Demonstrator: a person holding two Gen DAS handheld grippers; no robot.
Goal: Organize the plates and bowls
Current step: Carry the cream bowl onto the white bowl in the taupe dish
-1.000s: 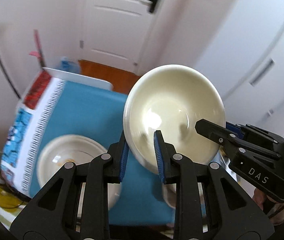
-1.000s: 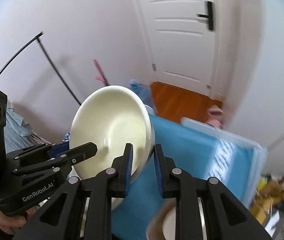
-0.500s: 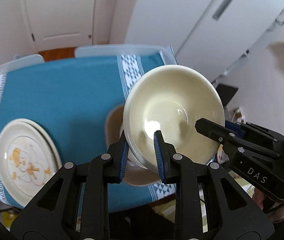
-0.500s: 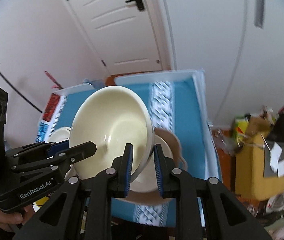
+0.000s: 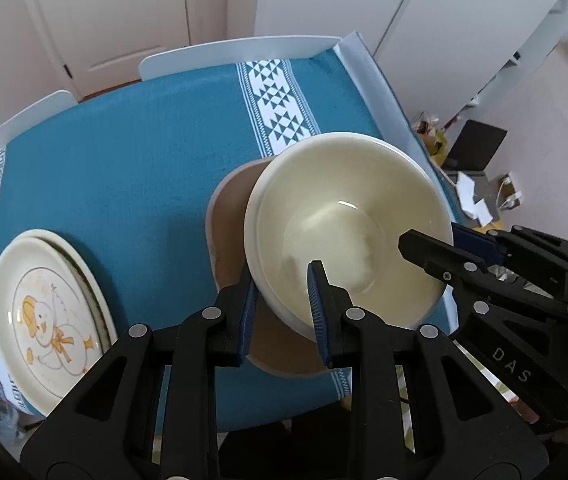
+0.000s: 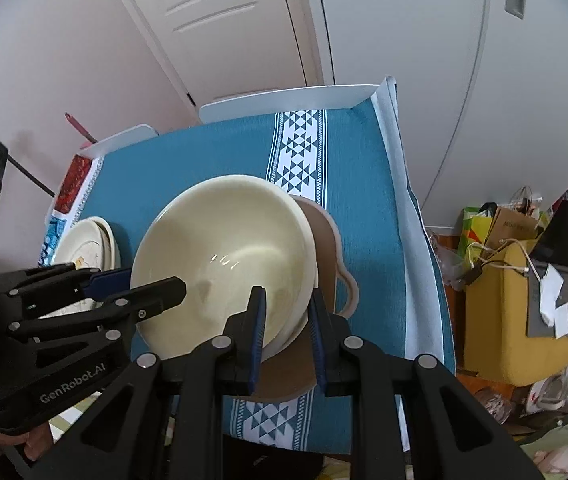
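Note:
A cream bowl (image 5: 348,224) (image 6: 227,248), with a second rim showing just under it, hangs tilted over a flat brown piece (image 5: 227,216) (image 6: 328,248) on the blue tablecloth. My left gripper (image 5: 281,280) is shut on the bowl's near rim, one pad inside and one outside. The right gripper (image 6: 286,300) is shut on the opposite rim the same way. Each gripper shows in the other's view: the right gripper (image 5: 432,240) at the right, the left gripper (image 6: 151,282) at the left. The bowl hides where it stands relative to the brown piece.
Stacked cream plates with a duck picture (image 5: 43,312) (image 6: 87,244) sit at the table's left end. The blue cloth (image 5: 143,160) has a white patterned band. White chair backs (image 5: 243,52) line the far edge. Clutter and a yellow box (image 6: 516,312) lie on the floor to the right.
Both grippers have carried the bowl down and across toward the table. The view has swung from the door to the tabletop, and the bowl now hangs over the brown piece.

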